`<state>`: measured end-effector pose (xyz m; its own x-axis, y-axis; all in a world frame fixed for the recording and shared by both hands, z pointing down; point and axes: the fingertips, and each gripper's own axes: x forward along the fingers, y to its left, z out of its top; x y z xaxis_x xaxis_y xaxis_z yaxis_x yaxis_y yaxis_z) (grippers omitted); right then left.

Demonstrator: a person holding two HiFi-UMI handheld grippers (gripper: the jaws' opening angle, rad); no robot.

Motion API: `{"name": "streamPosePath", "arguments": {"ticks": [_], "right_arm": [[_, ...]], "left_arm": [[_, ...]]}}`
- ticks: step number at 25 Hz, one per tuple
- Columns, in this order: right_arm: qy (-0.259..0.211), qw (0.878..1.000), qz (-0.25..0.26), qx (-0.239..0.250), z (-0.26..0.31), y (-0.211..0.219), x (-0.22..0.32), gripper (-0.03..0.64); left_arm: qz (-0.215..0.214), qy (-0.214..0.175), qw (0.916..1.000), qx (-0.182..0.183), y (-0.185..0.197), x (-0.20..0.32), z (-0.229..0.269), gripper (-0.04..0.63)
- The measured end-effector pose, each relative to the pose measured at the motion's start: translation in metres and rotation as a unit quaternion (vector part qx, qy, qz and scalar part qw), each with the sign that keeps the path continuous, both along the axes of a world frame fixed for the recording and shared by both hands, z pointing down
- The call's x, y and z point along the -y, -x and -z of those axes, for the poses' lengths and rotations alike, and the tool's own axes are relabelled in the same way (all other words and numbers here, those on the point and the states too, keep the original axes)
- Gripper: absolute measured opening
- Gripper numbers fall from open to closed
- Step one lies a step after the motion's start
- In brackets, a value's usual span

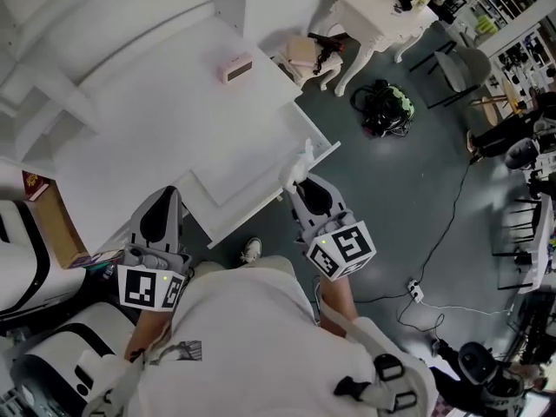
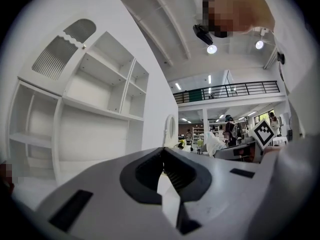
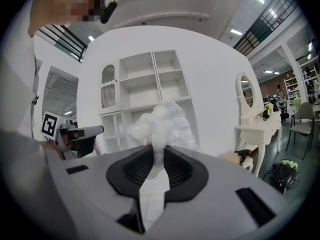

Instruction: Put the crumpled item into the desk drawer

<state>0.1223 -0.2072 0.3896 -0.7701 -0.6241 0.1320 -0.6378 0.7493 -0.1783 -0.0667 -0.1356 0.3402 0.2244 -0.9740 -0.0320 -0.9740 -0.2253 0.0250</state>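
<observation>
The right gripper (image 1: 298,181) has its jaws pinching the wrap (image 3: 162,121) at the drawer's (image 1: 252,168) edge, and the left gripper (image 2: 162,151) has its jaws closed on nothing.

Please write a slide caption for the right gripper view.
Right gripper holds the crumpled item before a white shelf unit.

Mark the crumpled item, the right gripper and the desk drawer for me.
crumpled item (image 3: 165,120): right gripper view, middle of the white wad.
right gripper (image 3: 158,151): right gripper view, midway between its fingertips, which pinch the wad.
desk drawer (image 1: 243,168): head view, bare bottom of the open drawer.
</observation>
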Motion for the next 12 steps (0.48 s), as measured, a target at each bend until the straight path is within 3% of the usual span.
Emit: {"name": "streamPosePath", "arguments": {"ticks": [12], "right_arm": [[0.016, 0.999, 0.049, -0.011, -0.02, 0.028, 0.015, 0.077]], "left_arm": [[0.041, 0.011, 0.9991, -0.004, 0.014, 0.006, -0.014, 0.015]]}}
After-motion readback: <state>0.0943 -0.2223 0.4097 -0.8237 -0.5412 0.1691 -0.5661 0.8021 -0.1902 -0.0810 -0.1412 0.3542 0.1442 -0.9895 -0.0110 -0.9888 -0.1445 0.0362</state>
